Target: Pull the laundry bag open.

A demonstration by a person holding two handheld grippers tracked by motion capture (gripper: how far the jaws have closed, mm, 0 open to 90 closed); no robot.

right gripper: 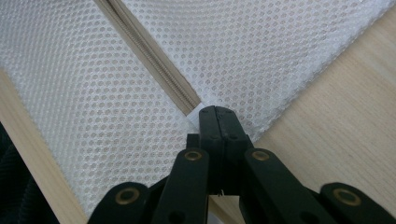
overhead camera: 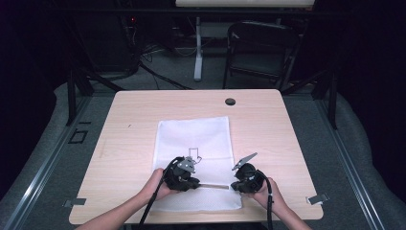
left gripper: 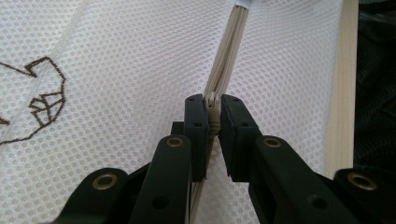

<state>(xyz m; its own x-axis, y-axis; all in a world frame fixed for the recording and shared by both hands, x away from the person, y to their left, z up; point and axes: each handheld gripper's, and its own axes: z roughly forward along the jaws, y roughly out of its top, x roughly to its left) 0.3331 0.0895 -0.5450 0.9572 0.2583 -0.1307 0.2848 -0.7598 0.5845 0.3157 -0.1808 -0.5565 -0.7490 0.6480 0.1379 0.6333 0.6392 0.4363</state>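
A white mesh bag [overhead camera: 194, 139] with a small brown stitched drawing [overhead camera: 194, 155] lies flat on the wooden table [overhead camera: 129, 139]. A beige zipper [overhead camera: 214, 186] runs across the bag near its front edge. My left gripper [overhead camera: 195, 184] is at the zipper's left end. In the left gripper view, the left gripper [left gripper: 213, 106] is shut on the beige zipper pull [left gripper: 213, 114], and the zipper [left gripper: 229, 60] runs away from it. My right gripper [overhead camera: 236, 185] is at the zipper's right end. The right gripper [right gripper: 215, 114] is shut on the bag's white fabric [right gripper: 200, 112] where the zipper [right gripper: 149, 53] stops.
A black round grommet [overhead camera: 230, 101] sits near the table's far edge. Metal clips mark the front corners [overhead camera: 317, 199] [overhead camera: 74, 202]. A dark folding chair [overhead camera: 261, 48] and a white stand leg [overhead camera: 197, 48] are on the floor beyond the table. Bare wood borders the bag on both sides.
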